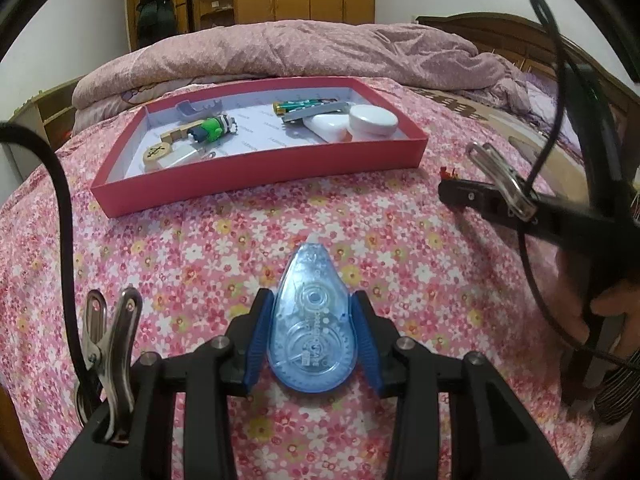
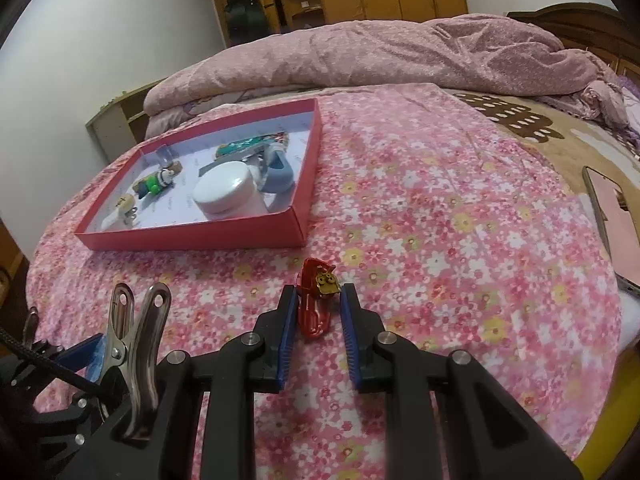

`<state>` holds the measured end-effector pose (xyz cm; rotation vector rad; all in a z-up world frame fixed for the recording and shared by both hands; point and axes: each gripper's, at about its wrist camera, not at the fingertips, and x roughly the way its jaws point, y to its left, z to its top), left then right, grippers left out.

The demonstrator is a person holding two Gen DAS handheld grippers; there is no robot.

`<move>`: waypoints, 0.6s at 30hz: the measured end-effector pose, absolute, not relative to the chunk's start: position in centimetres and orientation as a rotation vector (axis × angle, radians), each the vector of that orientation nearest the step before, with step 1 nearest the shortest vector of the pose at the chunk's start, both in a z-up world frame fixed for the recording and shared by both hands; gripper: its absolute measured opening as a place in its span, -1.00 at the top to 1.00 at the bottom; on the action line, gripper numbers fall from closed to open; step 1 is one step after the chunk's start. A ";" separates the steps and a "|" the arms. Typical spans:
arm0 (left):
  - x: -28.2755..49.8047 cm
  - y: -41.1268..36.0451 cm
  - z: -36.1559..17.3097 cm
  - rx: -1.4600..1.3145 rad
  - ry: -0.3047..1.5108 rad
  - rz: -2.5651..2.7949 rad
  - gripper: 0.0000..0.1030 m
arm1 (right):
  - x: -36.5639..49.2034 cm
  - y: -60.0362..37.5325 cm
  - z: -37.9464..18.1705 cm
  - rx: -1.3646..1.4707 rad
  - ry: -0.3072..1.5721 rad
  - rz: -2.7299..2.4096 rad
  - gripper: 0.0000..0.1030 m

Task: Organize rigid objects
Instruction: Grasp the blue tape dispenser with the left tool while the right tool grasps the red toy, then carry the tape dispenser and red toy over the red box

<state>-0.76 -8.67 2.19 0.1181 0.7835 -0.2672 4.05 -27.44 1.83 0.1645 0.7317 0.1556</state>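
- The red box (image 1: 256,176) on the bed already holds batteries, a white jar (image 1: 373,120) and other small things.
- Left claw (image 1: 312,320) is clenched on the blue correction tape (image 1: 312,320), low over the floral sheet, not yet boxed.
- Right claw (image 2: 318,308) is clenched around the red toy (image 2: 314,308); it also awaits the box.
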 end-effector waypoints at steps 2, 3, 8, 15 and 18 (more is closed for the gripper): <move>-0.6 -8.5 2.3 0.100 0.788 -0.274 0.18 | 3.9 -27.4 1.8 0.171 0.733 0.169 0.56; -0.6 -8.4 2.4 0.094 0.789 -0.275 0.18 | 3.8 -27.4 1.8 0.173 0.735 0.172 0.56; -0.2 -7.6 3.3 0.069 0.771 -0.259 0.19 | 3.5 -27.2 1.8 0.189 0.745 0.194 0.56; 1.0 -6.0 4.9 0.006 0.755 -0.227 0.19 | 3.0 -26.7 1.8 0.203 0.756 0.228 0.56; 1.6 -5.4 5.9 -0.001 0.735 -0.218 0.18 | 2.9 -26.2 2.1 0.201 0.757 0.249 0.56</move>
